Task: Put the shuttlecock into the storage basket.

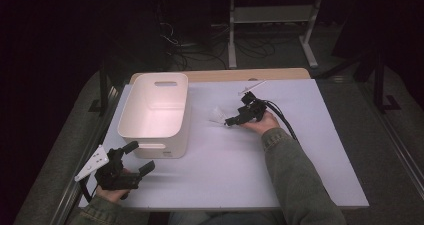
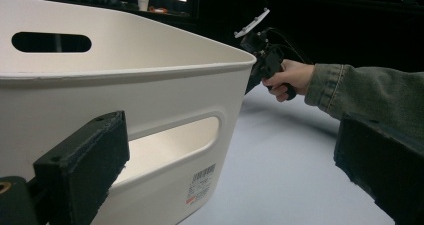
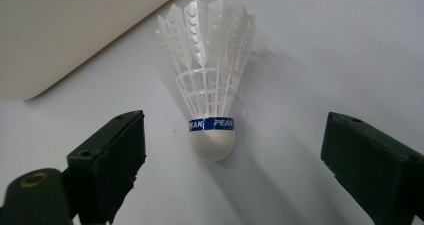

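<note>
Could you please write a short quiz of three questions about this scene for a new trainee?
1. True or false: the shuttlecock lies on the table, outside the white bin.
2. The right gripper has its jaws: A) shut on the shuttlecock, B) open, one on each side of the cork, C) inside the bin.
3. Which thing is nearest to the left gripper?

Key: 1. True. 2. B; the pads do not touch the cork. 3. The white bin, close in front of its open jaws.
</note>
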Available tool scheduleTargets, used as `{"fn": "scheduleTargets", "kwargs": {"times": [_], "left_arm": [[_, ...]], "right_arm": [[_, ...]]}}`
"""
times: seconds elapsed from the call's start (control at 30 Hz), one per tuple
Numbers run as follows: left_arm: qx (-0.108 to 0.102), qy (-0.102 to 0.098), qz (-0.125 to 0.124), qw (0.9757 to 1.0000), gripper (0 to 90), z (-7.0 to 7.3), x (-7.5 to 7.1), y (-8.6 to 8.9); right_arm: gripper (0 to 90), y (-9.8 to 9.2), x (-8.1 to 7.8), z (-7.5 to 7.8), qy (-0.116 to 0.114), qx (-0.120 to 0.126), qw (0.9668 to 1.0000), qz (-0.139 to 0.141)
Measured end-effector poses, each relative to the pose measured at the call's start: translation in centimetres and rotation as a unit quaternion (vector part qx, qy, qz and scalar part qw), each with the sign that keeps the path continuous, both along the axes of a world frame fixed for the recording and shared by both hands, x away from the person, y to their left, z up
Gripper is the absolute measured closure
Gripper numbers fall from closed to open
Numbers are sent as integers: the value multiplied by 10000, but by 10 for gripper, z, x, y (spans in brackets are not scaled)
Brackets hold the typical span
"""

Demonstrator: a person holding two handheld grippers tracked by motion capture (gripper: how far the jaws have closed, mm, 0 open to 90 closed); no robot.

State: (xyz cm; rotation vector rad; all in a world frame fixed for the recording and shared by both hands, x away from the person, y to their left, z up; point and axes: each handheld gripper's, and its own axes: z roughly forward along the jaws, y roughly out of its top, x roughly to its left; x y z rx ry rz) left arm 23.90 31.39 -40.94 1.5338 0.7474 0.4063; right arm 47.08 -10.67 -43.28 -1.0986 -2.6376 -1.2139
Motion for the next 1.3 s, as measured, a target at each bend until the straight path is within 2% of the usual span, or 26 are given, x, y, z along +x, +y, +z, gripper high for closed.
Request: {"fn": "scheduleTargets", "kwargs": {"times": [0.27, 0.33, 0.4, 0.5, 0.6, 0.9, 1.0, 1.2, 1.3], "left_arm": [[-4, 7, -3, 10000, 8, 0, 0, 0], [-2, 10, -4, 10000, 8, 0, 0, 0], [-6, 4, -5, 10000, 8, 0, 0, 0], [-2, 2, -2, 10000, 8, 0, 0, 0], [-14, -1, -4, 10000, 8, 0, 0, 0], [-23, -2, -4, 10000, 8, 0, 0, 0], [-26, 0, -1, 10000, 8, 0, 0, 0], [-14, -4, -3, 10000, 8, 0, 0, 0], [-46, 1, 1, 10000, 8, 0, 0, 0]], "right_arm": [[142, 2, 4, -8, 75, -113, 9999, 12], [155, 4, 4, -10, 176, -103, 9998, 45], [183, 5, 5, -11, 129, -138, 9998, 68], [234, 7, 5, -12, 148, -47, 9998, 132], [273, 9, 5, -12, 133, -130, 9998, 117], [375, 12, 4, -12, 178, -101, 9996, 180], [443, 12, 4, -12, 100, -193, 9996, 205], [627, 15, 3, -13, 94, -149, 9994, 300], [632, 15, 3, -13, 46, -157, 9994, 316]]}}
